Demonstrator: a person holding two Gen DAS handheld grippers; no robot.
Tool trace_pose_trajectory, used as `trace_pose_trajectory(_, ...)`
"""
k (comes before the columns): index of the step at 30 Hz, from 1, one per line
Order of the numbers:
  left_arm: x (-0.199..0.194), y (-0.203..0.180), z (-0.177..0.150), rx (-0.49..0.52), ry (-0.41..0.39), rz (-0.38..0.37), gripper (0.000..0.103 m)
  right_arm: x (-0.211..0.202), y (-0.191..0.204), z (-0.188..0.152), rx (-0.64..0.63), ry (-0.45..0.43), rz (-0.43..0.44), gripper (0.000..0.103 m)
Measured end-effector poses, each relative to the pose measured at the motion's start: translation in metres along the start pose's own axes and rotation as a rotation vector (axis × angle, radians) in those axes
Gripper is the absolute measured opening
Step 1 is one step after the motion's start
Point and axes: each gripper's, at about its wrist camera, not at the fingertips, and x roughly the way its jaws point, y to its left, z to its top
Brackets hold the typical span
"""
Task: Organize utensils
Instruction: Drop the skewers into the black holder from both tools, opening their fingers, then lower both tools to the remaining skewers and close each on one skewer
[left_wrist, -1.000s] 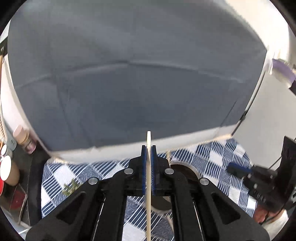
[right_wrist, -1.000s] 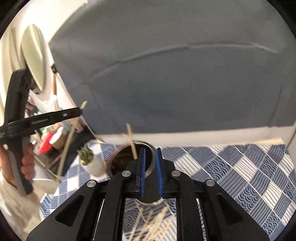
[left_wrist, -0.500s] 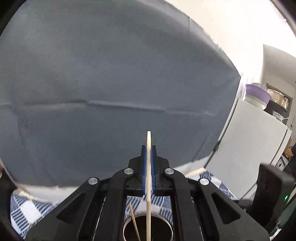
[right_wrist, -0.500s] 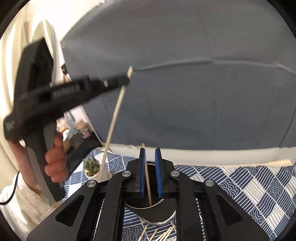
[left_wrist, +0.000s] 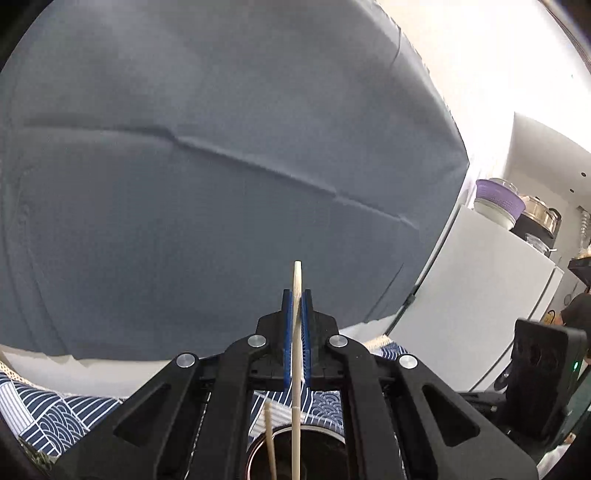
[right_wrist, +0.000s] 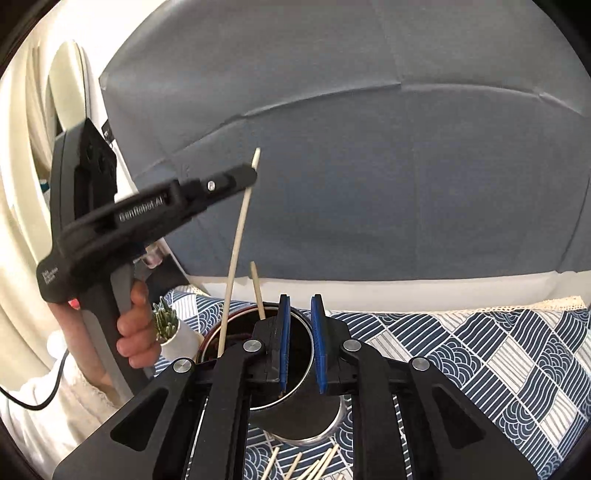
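One stick (right_wrist: 236, 254) clamped in left tongs (left_wrist: 296, 314), tip inside cup (right_wrist: 295, 373) beneath slightly parted, empty right tongs (right_wrist: 300, 339): lower straight, then release.

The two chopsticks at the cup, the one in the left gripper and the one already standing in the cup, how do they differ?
The held chopstick is clamped near its top by the left gripper; the standing chopstick is free, leaning on the rim of the cup.
The held chopstick reaches well above the rim; the standing chopstick shows only a short length.
The two tilt opposite ways.
Both are pale wood with lower ends inside the cup.
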Motion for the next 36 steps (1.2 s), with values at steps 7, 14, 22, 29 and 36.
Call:
trace_pose_trajectory(7,-0.029,-0.002,-0.012,0.023,0.014,0.022,0.032,-0.014,0.002,-0.005,0.005,0.002,-0.018,0.013)
trace_pose_trajectory(14,-0.069,0.000,-0.022,0.011,0.016,0.125,0.090,-0.035,0.003,-0.014,0.048,-0.020,-0.064,0.054)
trace_pose_trajectory(22,-0.107,-0.002,-0.050,-0.012,0.074,0.219,0.097,-0.055,0.019,-0.030,0.035,-0.040,-0.165,0.088)
trace_pose_trajectory(29,-0.127,-0.006,-0.096,-0.025,0.186,0.287,0.097,-0.062,0.023,-0.058,0.037,0.029,-0.196,0.090)
trace_pose_trajectory(36,-0.122,-0.005,-0.146,-0.096,0.309,0.300,0.097,-0.057,0.014,-0.102,0.069,0.130,-0.223,0.091)
